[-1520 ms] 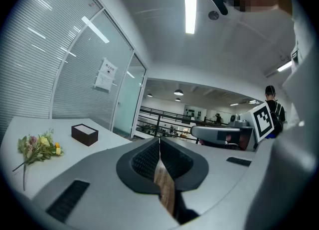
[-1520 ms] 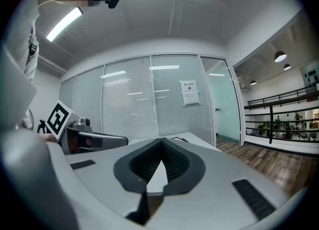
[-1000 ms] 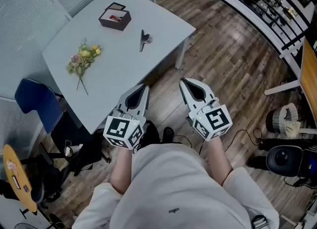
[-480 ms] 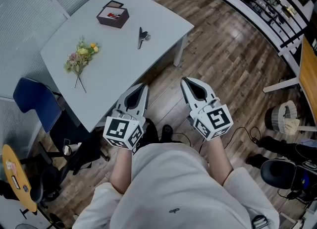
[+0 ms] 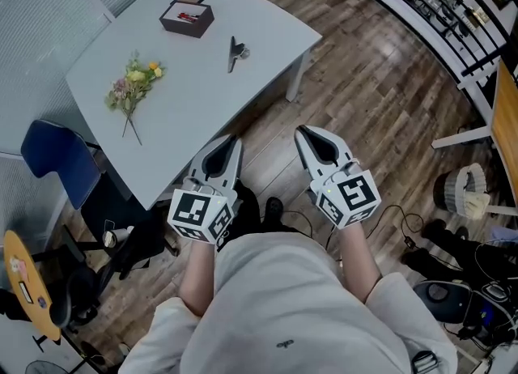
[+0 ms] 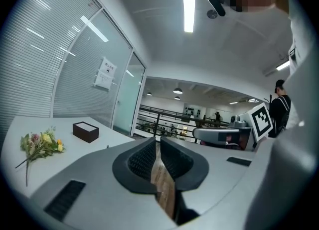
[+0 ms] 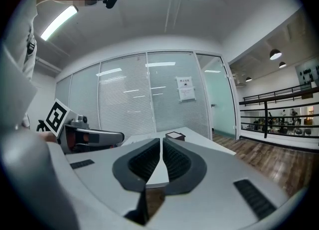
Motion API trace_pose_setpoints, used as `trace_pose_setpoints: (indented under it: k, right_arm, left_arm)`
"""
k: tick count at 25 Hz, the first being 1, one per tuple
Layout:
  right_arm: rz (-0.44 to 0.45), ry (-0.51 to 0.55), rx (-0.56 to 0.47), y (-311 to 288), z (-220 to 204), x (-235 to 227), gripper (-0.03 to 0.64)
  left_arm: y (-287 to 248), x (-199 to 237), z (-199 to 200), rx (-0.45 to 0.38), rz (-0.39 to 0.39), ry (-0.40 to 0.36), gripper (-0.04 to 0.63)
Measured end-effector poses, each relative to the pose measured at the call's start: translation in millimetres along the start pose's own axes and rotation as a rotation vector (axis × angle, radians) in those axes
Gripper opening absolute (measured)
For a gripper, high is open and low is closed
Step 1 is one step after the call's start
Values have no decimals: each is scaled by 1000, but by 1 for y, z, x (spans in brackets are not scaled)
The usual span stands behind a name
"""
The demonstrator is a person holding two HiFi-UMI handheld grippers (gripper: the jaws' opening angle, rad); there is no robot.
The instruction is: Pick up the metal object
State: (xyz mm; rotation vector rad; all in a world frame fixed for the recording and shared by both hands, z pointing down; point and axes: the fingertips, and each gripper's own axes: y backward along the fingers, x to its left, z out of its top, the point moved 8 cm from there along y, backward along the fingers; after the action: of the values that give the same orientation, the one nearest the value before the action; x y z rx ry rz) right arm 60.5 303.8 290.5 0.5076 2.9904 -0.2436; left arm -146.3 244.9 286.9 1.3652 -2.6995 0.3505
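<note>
Head view looks down on both claws held low in front of the person's body, over the wooden floor [image 5: 380,97] and just short of the near edge of the surface [image 5: 202,97]. Neither has reached out yet, so the pick-up appears to be only at its start.

The metal object [image 5: 235,53] lies flat toward the right corner of the surface, well apart from both claws and touching nothing else. A dark box [image 5: 186,18] sits beyond it near the far corner, and a bunch of flowers [image 5: 129,91] lies toward the left edge, so the approach from the near edge looks unobstructed.

The left claw [image 5: 231,146] is clenched with nothing in it; the left gripper view shows its pads together with only floor in the sliver between. The right claw [image 5: 307,138] is just starting to open, tips all but touching, and the right gripper view shows nothing between its jaws, only the surface and box far ahead. Being on the object's side and opening, the right claw is probably the one meant to make the grasp, while the left waits closed.
</note>
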Motion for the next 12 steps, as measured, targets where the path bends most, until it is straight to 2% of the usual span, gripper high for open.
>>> trace_pose_setpoints:
  k: [6,12]
  right_arm:
    - [-22,-10,16,-12,-1,-3,59]
    - [-32,-2,29,-33,4,-7,91]
  left_arm:
    - [-5,11,-1,9,3,11,25]
    - [-20,31,3,18,-30,18,80]
